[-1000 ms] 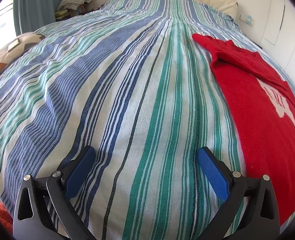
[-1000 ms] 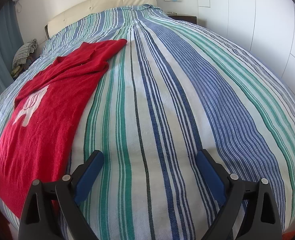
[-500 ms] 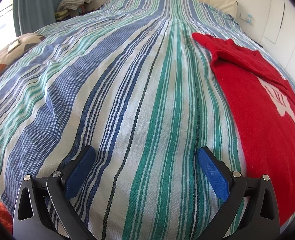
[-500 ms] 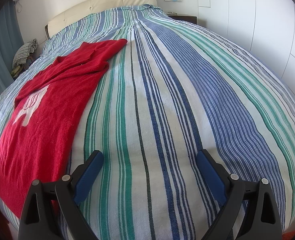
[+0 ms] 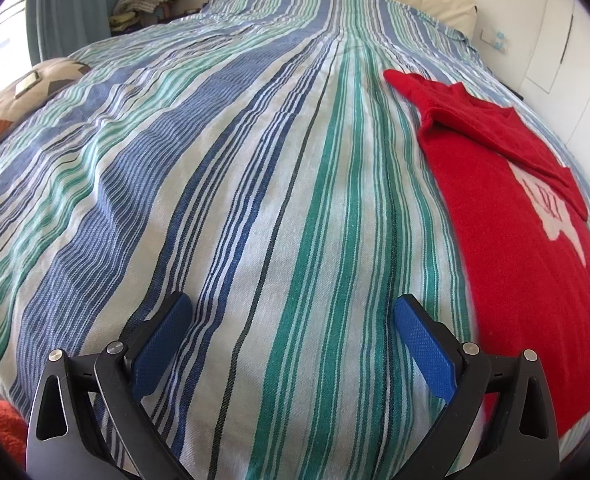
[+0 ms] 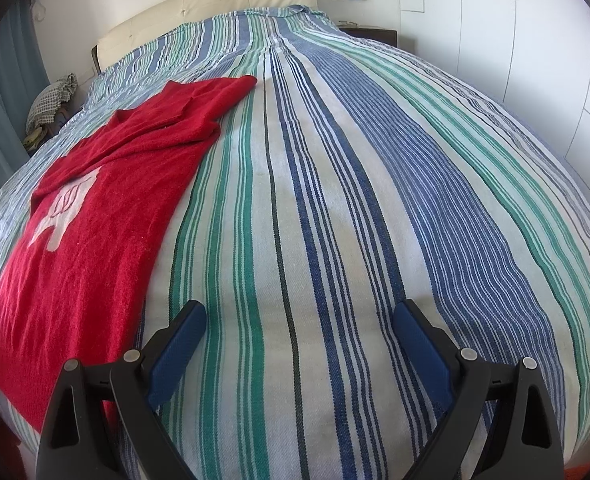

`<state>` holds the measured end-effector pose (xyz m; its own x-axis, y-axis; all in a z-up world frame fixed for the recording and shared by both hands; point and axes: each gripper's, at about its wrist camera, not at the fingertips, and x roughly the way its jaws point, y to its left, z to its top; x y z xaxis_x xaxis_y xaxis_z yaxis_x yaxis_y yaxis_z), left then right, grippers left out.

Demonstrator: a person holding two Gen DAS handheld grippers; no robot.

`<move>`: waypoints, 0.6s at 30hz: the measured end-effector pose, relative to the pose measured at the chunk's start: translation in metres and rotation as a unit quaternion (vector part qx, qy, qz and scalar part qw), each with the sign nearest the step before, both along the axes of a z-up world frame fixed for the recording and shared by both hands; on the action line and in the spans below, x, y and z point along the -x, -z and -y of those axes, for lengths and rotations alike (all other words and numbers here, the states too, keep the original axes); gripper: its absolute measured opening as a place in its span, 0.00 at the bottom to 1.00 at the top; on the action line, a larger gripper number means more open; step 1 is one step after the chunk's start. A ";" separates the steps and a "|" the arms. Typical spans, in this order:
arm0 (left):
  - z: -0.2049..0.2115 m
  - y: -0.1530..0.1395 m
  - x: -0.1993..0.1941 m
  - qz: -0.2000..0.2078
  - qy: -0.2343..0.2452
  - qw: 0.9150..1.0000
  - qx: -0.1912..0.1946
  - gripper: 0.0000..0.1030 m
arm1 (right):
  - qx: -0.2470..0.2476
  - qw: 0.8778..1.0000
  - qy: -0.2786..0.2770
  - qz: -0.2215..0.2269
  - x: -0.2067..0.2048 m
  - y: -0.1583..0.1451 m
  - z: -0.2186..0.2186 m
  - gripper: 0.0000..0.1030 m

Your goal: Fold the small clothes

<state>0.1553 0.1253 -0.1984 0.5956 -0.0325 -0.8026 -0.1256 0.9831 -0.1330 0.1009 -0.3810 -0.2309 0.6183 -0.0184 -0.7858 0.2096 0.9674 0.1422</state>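
A red knitted sweater with a white motif lies flat on the striped bed cover, one sleeve folded across its chest. It is at the right in the left wrist view and at the left in the right wrist view. My left gripper is open and empty over bare cover, left of the sweater. My right gripper is open and empty over bare cover, right of the sweater.
The blue, green and white striped bed cover fills both views. A cream headboard is at the far end. A patterned cushion lies at the left edge. White cupboards stand to the right.
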 end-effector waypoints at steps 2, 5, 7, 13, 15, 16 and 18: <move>-0.008 -0.016 0.010 0.003 -0.001 0.999 0.040 0.97 | -0.034 0.999 0.009 -0.006 0.003 -0.014 0.008 0.91; -0.006 -0.043 0.032 0.020 0.031 0.995 0.097 0.97 | -0.115 0.993 0.016 0.017 0.021 -0.042 0.018 0.91; 0.006 -0.049 0.046 0.014 0.073 0.987 0.139 0.97 | -0.162 0.987 -0.016 0.006 0.030 -0.054 0.010 0.91; 0.063 -0.025 0.059 -0.073 0.172 0.968 0.165 0.71 | -0.274 0.952 -0.112 -0.077 0.047 -0.036 -0.044 0.79; 0.074 -0.020 0.060 -0.089 0.192 0.964 0.160 0.60 | -0.278 0.949 -0.114 -0.092 0.050 -0.024 -0.053 0.72; 0.079 -0.019 0.062 -0.095 0.200 0.962 0.160 0.55 | -0.280 0.949 -0.111 -0.093 0.051 -0.019 -0.054 0.70; 0.088 -0.015 0.062 -0.114 0.215 0.958 0.156 0.22 | -0.305 0.941 -0.108 -0.097 0.050 -0.007 -0.058 0.44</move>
<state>0.0930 0.0371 -0.1830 0.2849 -0.4937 -0.8216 0.2205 0.8679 -0.4451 0.0505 -0.3229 -0.2237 0.3992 0.5819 -0.7086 0.0975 0.7415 0.6638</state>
